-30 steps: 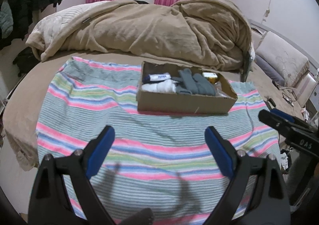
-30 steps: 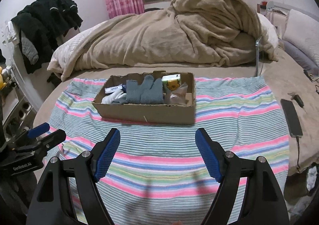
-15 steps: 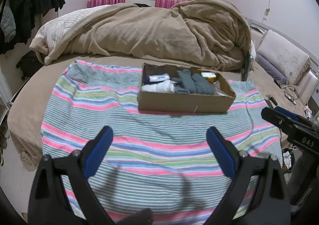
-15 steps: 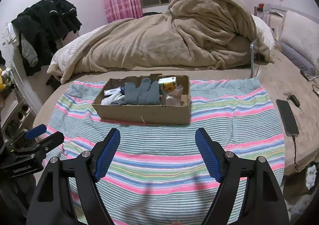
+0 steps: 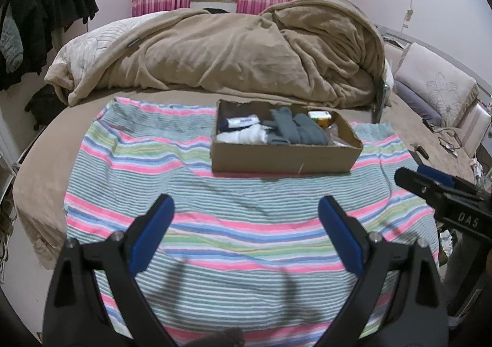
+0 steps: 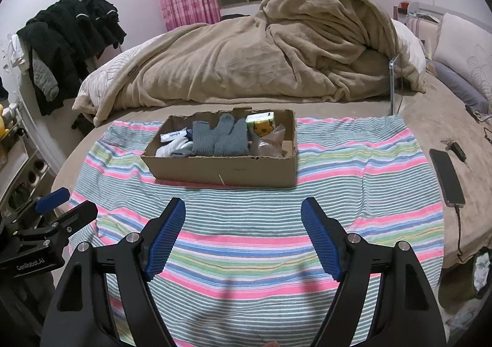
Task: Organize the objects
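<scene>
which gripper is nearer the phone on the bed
Right. The right gripper hangs open over the striped cloth, phone just off its right side. The left gripper is farther left, beyond it.

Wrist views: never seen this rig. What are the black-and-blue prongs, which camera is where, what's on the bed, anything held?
The prongs are hand-held two-finger grippers, one per hand, each carrying a fisheye camera looking along its fingers. One picture is from the left gripper, the other from the right gripper; each also shows at the edge of the other's view. Both are open and hold nothing. On the bed lies a striped cloth with a cardboard box on it, holding grey gloves, white fabric, a small tube and a yellow-green packet. A phone lies to the right.
</scene>
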The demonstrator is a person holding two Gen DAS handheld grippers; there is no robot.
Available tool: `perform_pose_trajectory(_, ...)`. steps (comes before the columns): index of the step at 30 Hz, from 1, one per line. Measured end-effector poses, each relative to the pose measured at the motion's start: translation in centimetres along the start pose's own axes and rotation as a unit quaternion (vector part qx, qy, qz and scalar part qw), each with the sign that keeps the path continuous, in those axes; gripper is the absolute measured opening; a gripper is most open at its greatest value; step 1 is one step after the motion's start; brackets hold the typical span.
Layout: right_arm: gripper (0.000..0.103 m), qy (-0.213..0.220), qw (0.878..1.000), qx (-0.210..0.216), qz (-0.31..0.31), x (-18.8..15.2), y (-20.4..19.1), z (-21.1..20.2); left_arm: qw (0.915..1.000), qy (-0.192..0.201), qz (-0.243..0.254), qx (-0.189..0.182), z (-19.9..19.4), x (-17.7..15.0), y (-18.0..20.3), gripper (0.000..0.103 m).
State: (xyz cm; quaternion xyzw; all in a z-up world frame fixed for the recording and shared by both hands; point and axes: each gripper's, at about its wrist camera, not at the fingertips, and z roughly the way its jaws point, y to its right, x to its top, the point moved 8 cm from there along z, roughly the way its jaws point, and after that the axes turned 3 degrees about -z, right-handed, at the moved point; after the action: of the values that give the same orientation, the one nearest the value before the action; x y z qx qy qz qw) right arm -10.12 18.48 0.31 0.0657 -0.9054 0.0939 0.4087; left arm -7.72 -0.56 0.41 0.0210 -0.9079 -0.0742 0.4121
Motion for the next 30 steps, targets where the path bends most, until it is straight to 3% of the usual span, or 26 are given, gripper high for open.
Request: perform_pose_trajectory(30, 0.080, -0.003, 1.000, 0.004, 0.001, -0.04, -0.09, 0.37, 1.0000, 0.006, 0.008, -0.001, 0.22, 0.12, 0.44, 0.096)
